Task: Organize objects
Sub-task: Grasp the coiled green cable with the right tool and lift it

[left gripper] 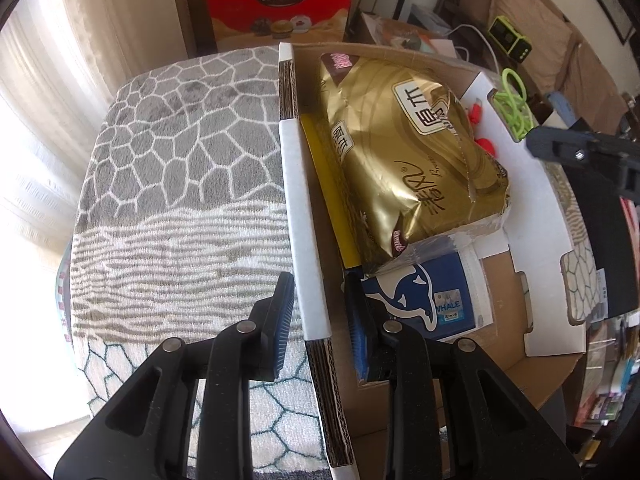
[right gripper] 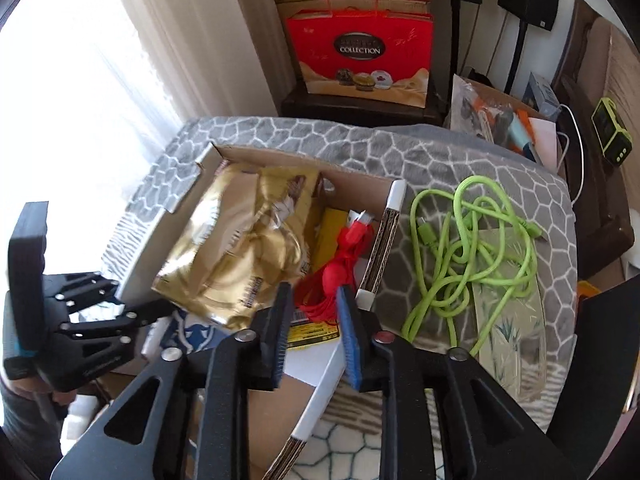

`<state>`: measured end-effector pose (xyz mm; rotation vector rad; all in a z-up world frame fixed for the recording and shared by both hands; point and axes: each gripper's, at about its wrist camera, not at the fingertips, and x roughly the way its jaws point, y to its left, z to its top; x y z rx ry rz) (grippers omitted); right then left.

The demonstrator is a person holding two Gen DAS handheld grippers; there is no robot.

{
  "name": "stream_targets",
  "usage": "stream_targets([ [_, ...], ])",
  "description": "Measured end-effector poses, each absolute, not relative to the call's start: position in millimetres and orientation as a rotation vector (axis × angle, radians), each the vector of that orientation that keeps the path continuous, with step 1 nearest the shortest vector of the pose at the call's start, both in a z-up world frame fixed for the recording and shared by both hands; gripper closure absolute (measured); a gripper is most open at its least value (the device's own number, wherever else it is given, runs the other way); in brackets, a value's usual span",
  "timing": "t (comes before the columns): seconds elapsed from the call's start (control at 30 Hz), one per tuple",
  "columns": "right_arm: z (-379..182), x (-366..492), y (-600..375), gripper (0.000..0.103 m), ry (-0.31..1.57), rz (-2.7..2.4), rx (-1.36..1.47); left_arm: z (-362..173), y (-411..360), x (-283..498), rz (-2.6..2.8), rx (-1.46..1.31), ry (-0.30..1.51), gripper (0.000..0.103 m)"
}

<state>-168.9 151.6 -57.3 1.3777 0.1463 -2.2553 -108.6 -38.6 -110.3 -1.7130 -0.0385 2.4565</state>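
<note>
Two things sit deepest in the cardboard box (left gripper: 500,364): a gold tissue pack (left gripper: 408,160), filling the middle of the left wrist view, and under its lower end a blue-and-white box printed with a whale (left gripper: 424,300). A yellow flat packet (left gripper: 324,184) lies along the pack's left side. In the right wrist view a red cord bundle (right gripper: 344,264) lies in the box to the right of the gold pack, centre frame.

The right gripper (right gripper: 312,316) hangs over that red bundle at lower centre, its blue pads apart, one on each side of the cord's lower end; whether they touch it cannot be told. No earlier picture is there to compare.

The left gripper (left gripper: 318,312) at lower centre of its own view straddles the box's white-edged left wall (left gripper: 300,216), one finger outside and one inside, close against the wall, and appears to pinch it.

Outside the box, a green cable (right gripper: 472,248) lies tangled at the right of the right wrist view, partly over a pale leaf-patterned pouch (right gripper: 516,320). All of it rests on a grey-and-white patterned blanket (left gripper: 172,168). A red gift bag marked COLLECTION (right gripper: 360,56) stands at upper centre, beside a bright curtained window (right gripper: 80,80) at upper left.
</note>
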Motion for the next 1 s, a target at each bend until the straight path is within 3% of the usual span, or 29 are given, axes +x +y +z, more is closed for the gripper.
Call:
stream_targets([
  [0.2,-32.8,-178.9,183.7,0.071,0.066,-2.355,1.415,-107.6,-40.0,-108.9,2.462,-1.712,-0.056,0.076],
  [0.27,-30.6,-184.0,195.2,0.055,0.07,-2.396,1.44,-105.8,-41.3,-109.3,2.463,-1.708,-0.065,0.076],
  [0.3,-32.7,-187.3,201.0,0.052,0.079,-2.413,1.464,-105.2,-41.6,-109.3,2.464,-1.706,-0.069,0.076],
  [0.5,-57.6,-206.3,226.8,0.049,0.045,-2.475,1.569,-107.7,-40.3,-112.7,2.461,-1.705,-0.072,0.076],
  [0.63,-68.6,-216.1,231.4,0.044,0.027,-2.506,1.576,-112.0,-39.0,-116.4,2.465,-1.713,-0.055,0.082],
  [0.77,-76.4,-229.6,226.3,0.032,0.069,-2.563,1.575,-115.0,-40.3,-118.3,2.466,-1.72,-0.081,0.084],
  [1.0,-103.2,-256.8,210.0,0.029,0.141,-2.546,1.622,-117.0,-41.5,-118.8,2.457,-1.724,-0.078,0.084],
])
